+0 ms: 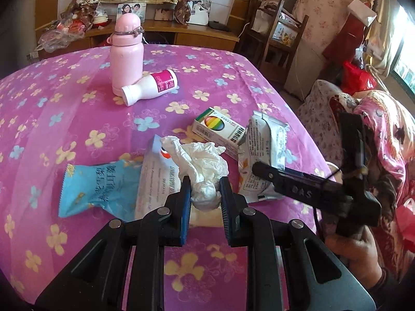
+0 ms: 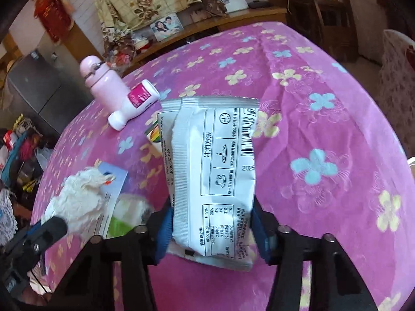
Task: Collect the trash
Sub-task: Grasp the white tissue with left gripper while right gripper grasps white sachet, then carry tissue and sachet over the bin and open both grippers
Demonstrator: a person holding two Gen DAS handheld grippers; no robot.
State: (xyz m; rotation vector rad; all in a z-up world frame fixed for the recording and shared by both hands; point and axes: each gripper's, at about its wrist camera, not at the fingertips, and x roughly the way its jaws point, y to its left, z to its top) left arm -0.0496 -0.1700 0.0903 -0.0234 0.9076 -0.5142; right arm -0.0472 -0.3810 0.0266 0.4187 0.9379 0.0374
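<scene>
Tissue wad [image 1: 205, 171] clamped in left gripper [image 1: 205, 194]; right gripper [image 2: 212, 229] grips one white packet [image 2: 212, 171]; two bottles [image 1: 126, 57] behind.

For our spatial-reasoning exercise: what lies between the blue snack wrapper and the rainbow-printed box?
In the left wrist view, the crumpled white tissue, lying on a flat pale-blue carton, sits between the blue snack wrapper and the rainbow-printed box.

Wooden cabinet [image 1: 181, 32], chair [image 1: 280, 33], sunlit window [image 1: 404, 59]
</scene>
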